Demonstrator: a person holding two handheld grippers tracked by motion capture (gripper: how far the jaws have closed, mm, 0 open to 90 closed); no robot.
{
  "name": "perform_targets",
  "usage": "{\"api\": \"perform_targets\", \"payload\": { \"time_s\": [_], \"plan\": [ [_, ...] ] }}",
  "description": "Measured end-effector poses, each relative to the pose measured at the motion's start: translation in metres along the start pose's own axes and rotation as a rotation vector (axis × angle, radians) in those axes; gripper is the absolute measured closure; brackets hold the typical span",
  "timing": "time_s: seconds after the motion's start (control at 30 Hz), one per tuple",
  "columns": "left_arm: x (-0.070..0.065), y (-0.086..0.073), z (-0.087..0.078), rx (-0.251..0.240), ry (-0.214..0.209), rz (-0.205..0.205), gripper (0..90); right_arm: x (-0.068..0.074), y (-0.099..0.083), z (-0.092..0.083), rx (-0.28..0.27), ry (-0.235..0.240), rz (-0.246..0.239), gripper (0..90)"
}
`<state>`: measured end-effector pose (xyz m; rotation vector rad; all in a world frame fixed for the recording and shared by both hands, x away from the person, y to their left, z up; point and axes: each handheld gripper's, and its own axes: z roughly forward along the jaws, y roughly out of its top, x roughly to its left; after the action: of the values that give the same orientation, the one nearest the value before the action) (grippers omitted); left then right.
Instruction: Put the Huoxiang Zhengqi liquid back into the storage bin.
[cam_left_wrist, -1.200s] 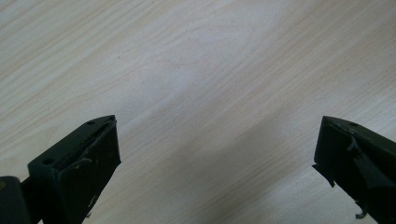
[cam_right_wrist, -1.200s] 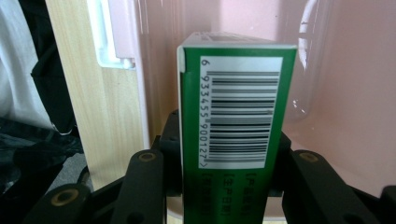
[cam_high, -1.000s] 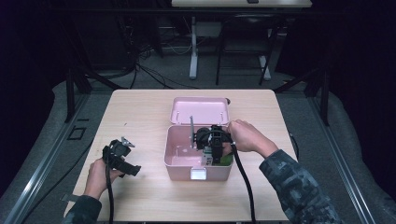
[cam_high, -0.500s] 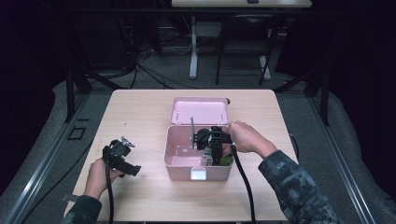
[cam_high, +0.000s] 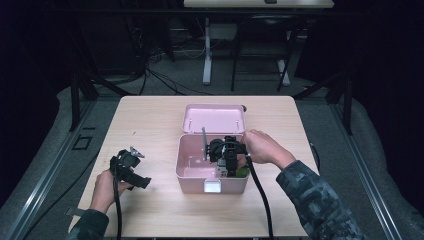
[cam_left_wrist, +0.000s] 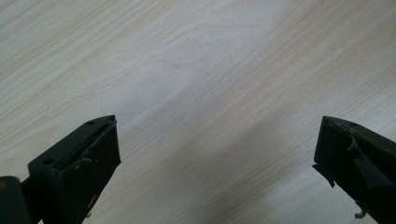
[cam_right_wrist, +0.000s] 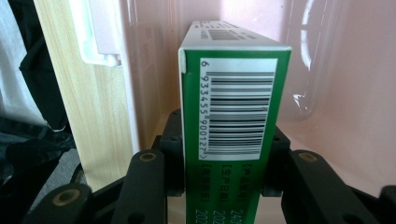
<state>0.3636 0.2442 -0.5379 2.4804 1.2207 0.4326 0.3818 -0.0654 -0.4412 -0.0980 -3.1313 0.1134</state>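
Observation:
A pink box (cam_high: 192, 172) stands open mid-table with its lid (cam_high: 214, 118) tilted back. My right gripper (cam_high: 229, 167) reaches down inside it, shut on a green carton (cam_right_wrist: 229, 116) with a barcode label; a sliver of the green carton (cam_high: 243, 172) is visible against the box's right wall. In the right gripper view the jaws press both sides of the carton, with the pink box wall (cam_right_wrist: 336, 93) close around it. My left gripper (cam_high: 134, 172) rests low over the bare table at the left, its jaws wide apart and open, nothing between its fingers (cam_left_wrist: 79, 158).
A white latch (cam_high: 212, 187) sits on the box's front wall. The wooden table (cam_high: 150, 125) has free room left of and behind the box. Cables (cam_high: 262, 200) trail from both grippers toward the near edge. Dark floor, desk legs and wires lie beyond the table.

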Motion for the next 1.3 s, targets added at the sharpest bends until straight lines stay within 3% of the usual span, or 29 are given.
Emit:
{"api": "perform_targets", "payload": {
  "time_s": [0.23,0.57,0.77,0.9,0.93,0.97,1.0,1.03,1.07,1.1,1.13,1.17,1.2,1.27,1.3],
  "plan": [
    [0.000,0.000,0.000,-0.001,0.000,-0.002,0.2,0.000,0.001,0.002,0.031,0.022,-0.007,62.8],
    [0.000,0.000,0.000,0.000,0.000,-0.001,0.2,-0.003,-0.001,-0.002,-0.003,0.026,0.010,57.8],
    [0.000,0.000,0.000,-0.001,-0.001,-0.002,0.2,-0.003,-0.007,-0.018,-0.043,-0.014,0.035,50.1],
    [0.001,0.000,-0.001,-0.001,0.000,0.000,0.2,-0.004,-0.014,-0.023,-0.088,-0.032,0.056,43.1],
    [0.001,0.000,-0.001,-0.002,0.001,0.001,0.2,-0.005,-0.020,-0.026,-0.129,-0.028,0.069,39.8],
    [0.001,0.000,-0.001,-0.003,0.000,-0.001,0.2,-0.005,-0.020,-0.026,-0.129,-0.028,0.069,39.8],
    [0.000,0.001,-0.001,-0.002,0.000,-0.001,0.2,-0.006,-0.026,-0.030,-0.180,-0.024,0.082,35.1],
    [0.000,0.001,-0.001,-0.002,0.000,-0.001,0.2,-0.006,-0.026,-0.030,-0.180,-0.024,0.082,35.1],
    [0.000,0.001,-0.002,-0.003,-0.001,-0.004,0.2,-0.007,-0.032,-0.034,-0.228,-0.020,0.095,31.2],
    [0.000,0.001,-0.002,-0.003,-0.001,-0.004,0.2,-0.007,-0.032,-0.034,-0.228,-0.020,0.095,31.2],
    [0.000,0.001,-0.002,-0.007,-0.004,-0.008,0.2,-0.008,-0.038,-0.039,-0.280,-0.025,0.114,25.2],
    [0.000,0.001,-0.002,-0.007,-0.004,-0.008,0.2,-0.008,-0.038,-0.039,-0.280,-0.025,0.114,25.2],
    [0.000,0.002,-0.004,-0.009,-0.014,-0.017,0.1,-0.009,-0.044,-0.042,-0.320,-0.025,0.144,22.2],
    [0.000,0.003,-0.005,-0.014,-0.016,-0.021,0.1,-0.010,-0.047,-0.043,-0.334,-0.036,0.156,19.6],
    [0.000,0.004,-0.007,-0.021,-0.020,-0.028,0.1,-0.013,-0.053,-0.043,-0.354,-0.040,0.191,16.1]
  ]
}}
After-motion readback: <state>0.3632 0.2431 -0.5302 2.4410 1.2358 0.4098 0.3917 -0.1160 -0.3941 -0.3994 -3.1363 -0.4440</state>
